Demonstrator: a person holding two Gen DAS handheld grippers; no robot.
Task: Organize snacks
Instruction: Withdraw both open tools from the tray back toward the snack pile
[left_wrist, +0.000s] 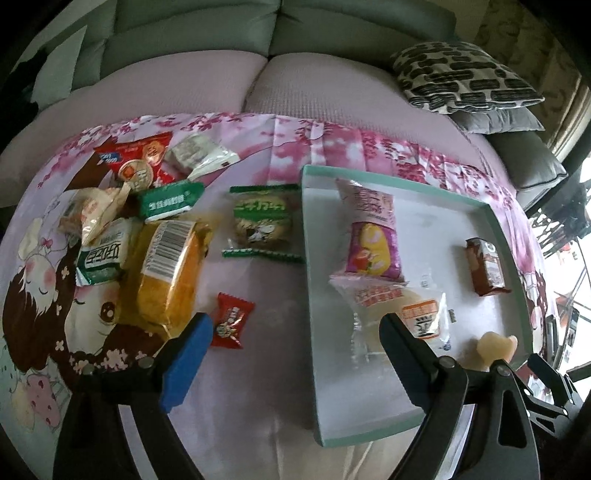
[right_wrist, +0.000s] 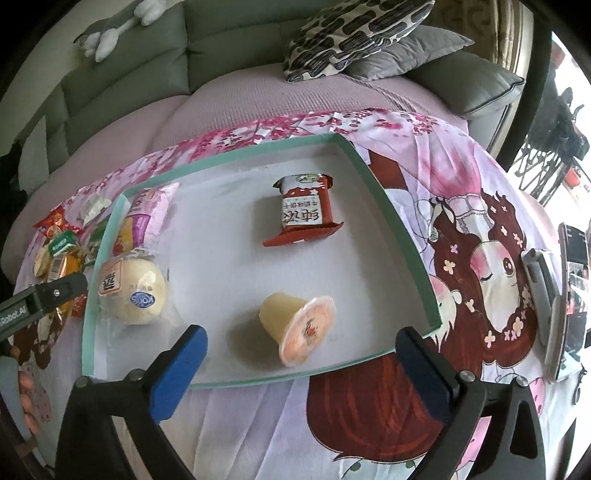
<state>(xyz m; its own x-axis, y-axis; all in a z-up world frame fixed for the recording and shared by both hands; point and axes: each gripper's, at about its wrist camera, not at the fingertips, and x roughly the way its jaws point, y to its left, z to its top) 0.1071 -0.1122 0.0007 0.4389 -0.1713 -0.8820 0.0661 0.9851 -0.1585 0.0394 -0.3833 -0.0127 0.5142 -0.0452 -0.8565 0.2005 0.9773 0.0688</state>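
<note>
A shallow white tray with a teal rim (left_wrist: 491, 210) (right_wrist: 391, 206) lies on the cartoon-print cloth. In it lie a pink snack bag (left_wrist: 373, 236), a wrapped round bun (right_wrist: 135, 291) (left_wrist: 399, 306), a red-brown biscuit pack (right_wrist: 304, 210) (left_wrist: 485, 271) and a jelly cup on its side (right_wrist: 299, 328) (left_wrist: 496, 349). Left of the tray loose snacks lie on the cloth: a green cookie pack (left_wrist: 262, 221), a small red candy (left_wrist: 231, 321), a yellow cake pack (left_wrist: 170, 266). My left gripper (left_wrist: 295, 350) is open and empty over the tray's left rim. My right gripper (right_wrist: 303, 358) is open and empty, just before the jelly cup.
A pile of more packets (left_wrist: 122, 192) lies at the far left of the cloth. A phone on a stand (right_wrist: 565, 302) stands right of the tray. Sofa cushions (left_wrist: 465, 77) lie behind. The left gripper's finger (right_wrist: 55, 291) shows at the right wrist view's left edge.
</note>
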